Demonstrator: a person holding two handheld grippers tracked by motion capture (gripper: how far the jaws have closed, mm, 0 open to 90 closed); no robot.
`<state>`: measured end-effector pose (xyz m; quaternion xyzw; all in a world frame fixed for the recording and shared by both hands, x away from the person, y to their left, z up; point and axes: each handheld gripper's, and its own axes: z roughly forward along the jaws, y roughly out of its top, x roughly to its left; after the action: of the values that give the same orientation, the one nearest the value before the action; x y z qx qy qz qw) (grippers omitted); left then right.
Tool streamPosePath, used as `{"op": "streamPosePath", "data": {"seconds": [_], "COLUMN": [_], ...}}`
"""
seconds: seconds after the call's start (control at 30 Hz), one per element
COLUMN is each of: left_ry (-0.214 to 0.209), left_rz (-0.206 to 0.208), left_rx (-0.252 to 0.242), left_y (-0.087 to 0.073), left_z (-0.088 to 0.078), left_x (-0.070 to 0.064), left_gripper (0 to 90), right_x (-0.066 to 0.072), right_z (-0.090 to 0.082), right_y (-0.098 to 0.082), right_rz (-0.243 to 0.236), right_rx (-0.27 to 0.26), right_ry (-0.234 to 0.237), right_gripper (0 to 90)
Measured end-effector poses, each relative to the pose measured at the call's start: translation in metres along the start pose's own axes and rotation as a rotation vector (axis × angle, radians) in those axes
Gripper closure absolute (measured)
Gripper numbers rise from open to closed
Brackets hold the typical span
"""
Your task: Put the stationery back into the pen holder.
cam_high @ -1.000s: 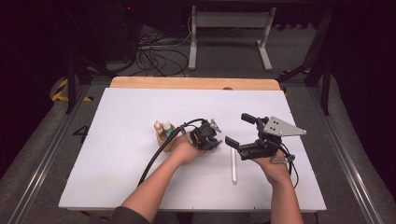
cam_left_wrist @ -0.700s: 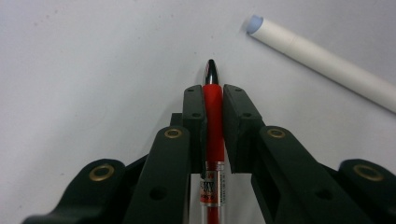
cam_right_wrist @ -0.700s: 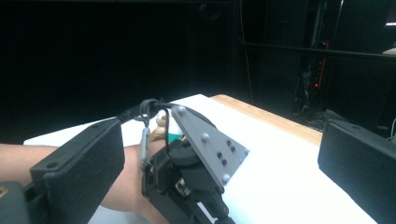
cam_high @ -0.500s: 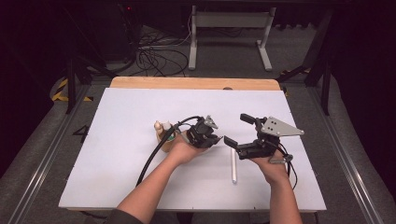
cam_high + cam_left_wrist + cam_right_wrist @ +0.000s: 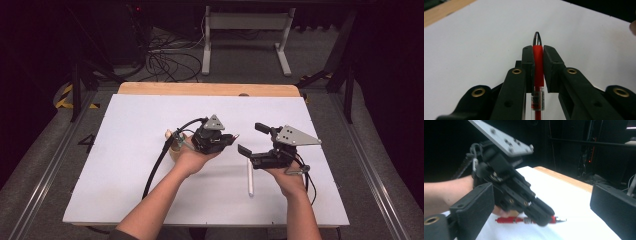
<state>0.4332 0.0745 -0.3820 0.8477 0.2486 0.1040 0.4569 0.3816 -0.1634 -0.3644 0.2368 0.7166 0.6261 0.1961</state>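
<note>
The left tool (image 5: 538, 53) clamps a red pen (image 5: 538, 65), its tip jutting past the pads.

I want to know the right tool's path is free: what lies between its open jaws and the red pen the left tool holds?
Nothing: in the high view, bare white table separates the right tool from the red pen.

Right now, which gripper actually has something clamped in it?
The left gripper: its jaws pinch a red pen, metal tip poking out. The right gripper stands wide open, nothing between its jaws.
</note>
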Motion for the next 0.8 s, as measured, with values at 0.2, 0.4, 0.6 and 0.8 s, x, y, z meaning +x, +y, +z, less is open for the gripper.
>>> {"op": "streamPosePath", "data": {"seconds": [0.2,0.4,0.6,0.8], "left_ry": [0.012,-0.006,-0.011,-0.008], "left_rz": [-0.014,-0.047,-0.049,-0.032], "left_rx": [-0.085,-0.176,-0.226,-0.259], "left_y": [0.003,0.004,0.006,0.008], "left_z": [-0.015,-0.029,-0.037,-0.043], "left_x": [-0.001,0.001,-0.004,-0.009], "left_gripper": [80.4,80.4,80.4,80.4], "right_x": [0.002,0.004,0.006,0.010], "right_z": [0.005,0.009,0.013,0.018], "right_y": [-0.002,-0.004,-0.005,-0.006], "right_rz": [0.009,0.014,0.019,0.027], "right_rx": [0.023,0.037,0.046,0.060], "right_ry": [0.000,0.007,0.010,0.017], "right_gripper": [10.1,11.5,13.7,17.2]}}
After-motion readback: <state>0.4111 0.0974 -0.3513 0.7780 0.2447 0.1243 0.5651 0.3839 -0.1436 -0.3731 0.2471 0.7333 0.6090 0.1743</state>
